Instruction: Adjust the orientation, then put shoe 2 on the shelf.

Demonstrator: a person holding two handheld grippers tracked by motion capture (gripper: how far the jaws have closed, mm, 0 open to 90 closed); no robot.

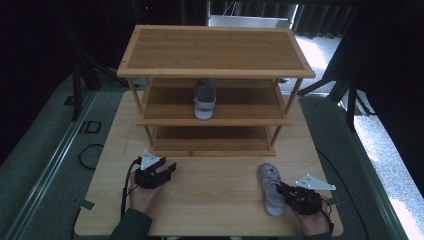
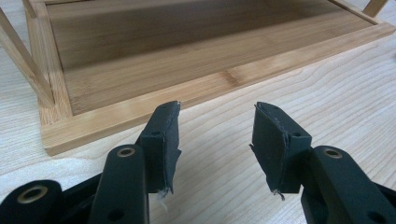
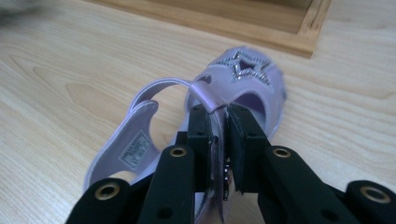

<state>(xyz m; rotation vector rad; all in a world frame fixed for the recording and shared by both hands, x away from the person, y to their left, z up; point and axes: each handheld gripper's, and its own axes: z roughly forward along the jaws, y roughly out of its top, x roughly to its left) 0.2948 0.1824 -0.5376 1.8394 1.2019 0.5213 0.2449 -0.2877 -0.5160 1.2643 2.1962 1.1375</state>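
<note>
A lilac sandal (image 1: 270,189) is lying flat on the pale wooden desk (image 1: 210,190), near its right front edge, in front of the bamboo shoe rack (image 1: 215,50). The right tongs (image 3: 219,122) are pinched tight on the thin side strap of this sandal. The left tongs (image 2: 215,135) are held wide with nothing between them, low over the desk just before the rack's bottom shelf (image 2: 187,51).

The strap is soft, thin and bendy, so the sandal could be left hanging crooked if it is lifted, and it might be swung against a shelf edge. The strap could also be slipped out of the black foam pads (image 3: 240,140), which look worn.

The toe is decorated with a shiny star (image 3: 250,67). A matching sandal (image 1: 204,98) is already set on the middle shelf (image 1: 240,102).
</note>
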